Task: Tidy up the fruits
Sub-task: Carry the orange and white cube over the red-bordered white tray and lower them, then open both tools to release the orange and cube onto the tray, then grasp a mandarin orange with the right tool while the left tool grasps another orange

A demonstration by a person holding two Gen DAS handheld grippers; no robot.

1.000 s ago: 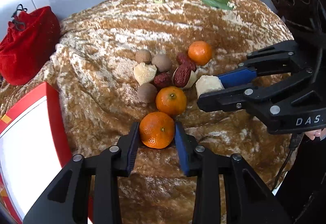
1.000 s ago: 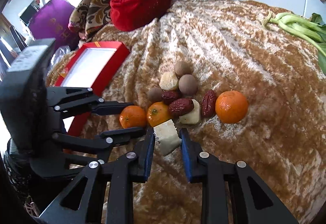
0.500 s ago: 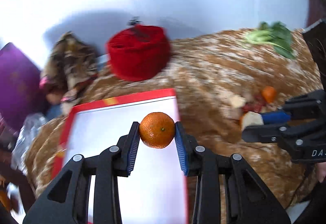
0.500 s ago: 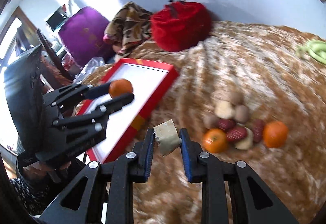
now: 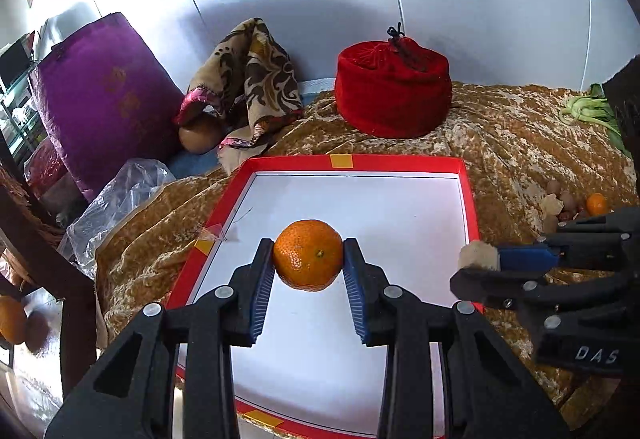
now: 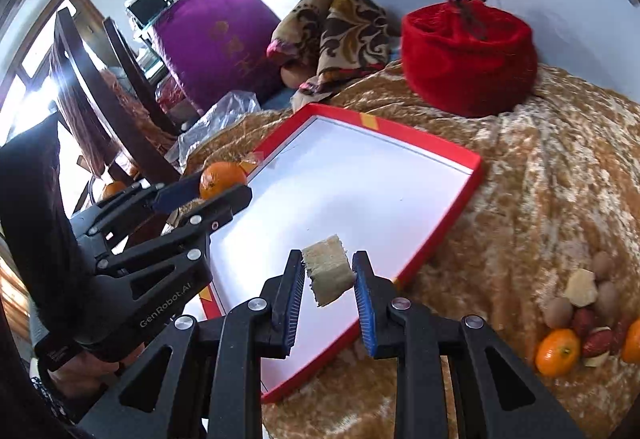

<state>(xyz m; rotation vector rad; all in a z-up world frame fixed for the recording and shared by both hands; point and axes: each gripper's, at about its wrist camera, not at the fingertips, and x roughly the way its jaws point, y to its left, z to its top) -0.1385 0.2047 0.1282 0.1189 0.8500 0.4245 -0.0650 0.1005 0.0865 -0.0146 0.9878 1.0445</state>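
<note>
While the left gripper (image 5: 308,265) clamps a mandarin (image 5: 308,255) above the red-rimmed tray (image 5: 466,199), the right gripper (image 6: 328,281) pinches a pale chunk (image 6: 329,275), possibly dried fruit, over the tray's near edge; remaining fruits (image 6: 580,315) sit rightward on the brown cloth (image 6: 560,179).

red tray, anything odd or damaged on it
The red tray has a loose flap of clear tape peeling off its left rim, beside an orange patch. Its white inside is bare; nothing has spilled.
</note>
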